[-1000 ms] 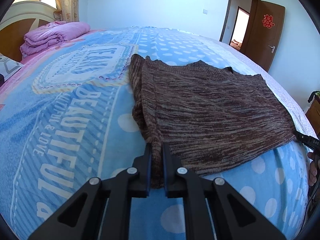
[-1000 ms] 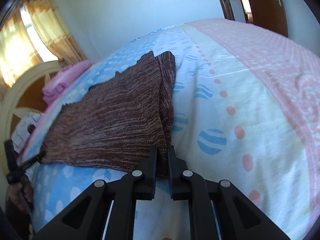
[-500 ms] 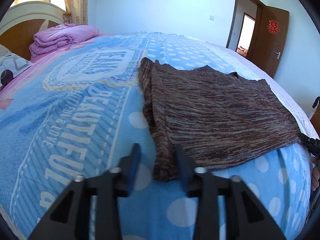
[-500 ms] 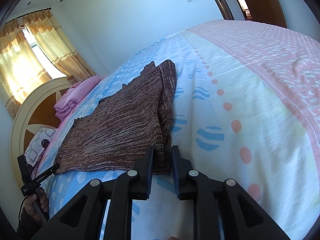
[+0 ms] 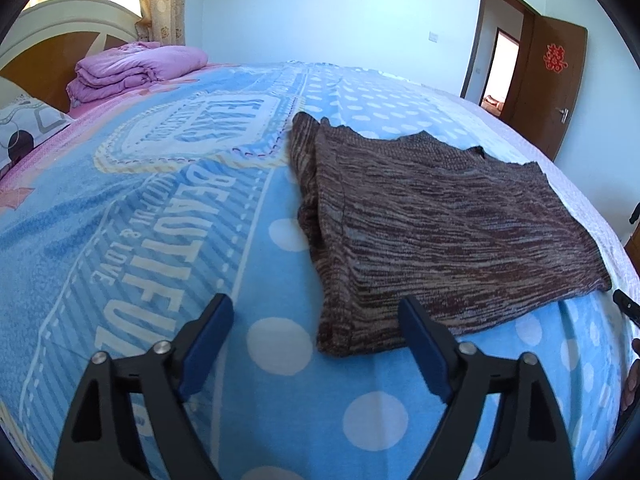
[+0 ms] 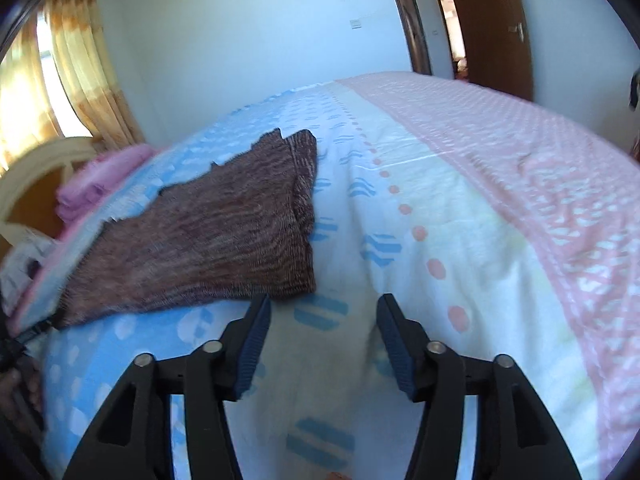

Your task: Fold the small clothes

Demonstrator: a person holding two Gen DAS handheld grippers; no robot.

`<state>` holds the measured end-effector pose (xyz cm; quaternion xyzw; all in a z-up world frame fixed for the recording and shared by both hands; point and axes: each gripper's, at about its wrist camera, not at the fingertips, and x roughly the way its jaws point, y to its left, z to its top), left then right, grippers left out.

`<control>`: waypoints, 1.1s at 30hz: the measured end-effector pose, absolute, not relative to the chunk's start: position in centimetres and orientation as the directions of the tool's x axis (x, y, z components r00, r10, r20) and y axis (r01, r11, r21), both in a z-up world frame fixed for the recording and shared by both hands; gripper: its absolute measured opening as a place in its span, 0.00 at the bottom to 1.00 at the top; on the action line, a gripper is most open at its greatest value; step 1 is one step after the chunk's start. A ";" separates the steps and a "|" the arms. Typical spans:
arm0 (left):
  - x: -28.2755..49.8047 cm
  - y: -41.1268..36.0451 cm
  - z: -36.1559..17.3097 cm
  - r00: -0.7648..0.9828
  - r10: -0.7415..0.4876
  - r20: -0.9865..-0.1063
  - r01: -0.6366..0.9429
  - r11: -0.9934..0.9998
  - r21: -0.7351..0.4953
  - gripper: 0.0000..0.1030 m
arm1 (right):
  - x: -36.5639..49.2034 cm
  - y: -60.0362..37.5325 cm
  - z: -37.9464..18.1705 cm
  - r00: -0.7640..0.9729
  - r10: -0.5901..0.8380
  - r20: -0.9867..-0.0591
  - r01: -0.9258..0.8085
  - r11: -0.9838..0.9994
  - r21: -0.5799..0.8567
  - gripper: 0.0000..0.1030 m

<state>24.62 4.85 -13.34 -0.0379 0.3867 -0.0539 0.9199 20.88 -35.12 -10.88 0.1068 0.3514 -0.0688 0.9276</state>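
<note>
Sweater (image 5: 440,232): lying flat on bed (image 5: 120,200), 12 o'clock of both grippers; soft, light knit, probably floppy
L gripper (image 5: 316,340): just been opening; spread, near corner lying loose between fingers
R gripper (image 6: 324,340): just been opening; spread, empty
Grip: judging near corners best

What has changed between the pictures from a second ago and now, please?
Both grippers let go: the left gripper and the right gripper were clamped on the brown knit garment, and their jaws have just been opening; the right also drew clear of it. The garment stays flat on the bed.
</note>
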 end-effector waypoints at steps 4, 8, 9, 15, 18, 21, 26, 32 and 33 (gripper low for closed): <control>24.6 4.6 -13.4 0.690 -0.113 -0.715 0.072 0.994 -0.087 0.90 | 20.4 -32.3 -11.1 0.725 -0.121 -0.678 0.197 0.980 0.035 0.66; 24.5 4.7 -13.5 0.685 -0.116 -0.719 0.073 0.993 -0.090 0.93 | 19.8 -30.5 -11.5 0.714 -0.151 -0.684 0.181 0.983 -0.028 0.66; 24.5 4.7 -13.5 0.684 -0.115 -0.720 0.073 0.993 -0.089 0.94 | 19.6 -30.1 -11.5 0.713 -0.160 -0.683 0.178 0.983 -0.044 0.66; 24.3 4.7 -13.5 0.678 -0.105 -0.727 0.071 0.994 -0.077 0.97 | 19.6 -27.3 -11.6 0.714 -0.124 -0.689 0.102 0.992 -0.073 0.66; 24.1 4.7 -13.5 0.678 -0.101 -0.728 0.069 0.995 -0.074 0.98 | 19.4 -26.8 -11.6 0.717 -0.132 -0.684 0.102 0.991 -0.084 0.66; 23.8 4.7 -13.5 0.678 -0.103 -0.728 0.070 0.995 -0.076 0.99 | 19.7 -26.5 -11.5 0.716 -0.129 -0.686 0.107 0.991 -0.074 0.66; 23.6 5.5 -13.2 0.673 -0.133 -0.727 0.059 0.990 -0.127 0.99 | 19.9 -24.3 -11.0 0.727 -0.095 -0.680 0.048 0.995 -0.088 0.66; 23.4 6.4 -12.8 0.653 -0.149 -0.743 0.047 0.987 -0.156 0.99 | 20.6 -20.7 -10.2 0.746 -0.044 -0.665 -0.049 0.991 -0.121 0.66; 23.4 6.5 -12.7 0.650 -0.148 -0.746 0.045 0.987 -0.156 0.99 | 20.7 -20.0 -10.1 0.747 -0.039 -0.664 -0.063 0.990 -0.129 0.66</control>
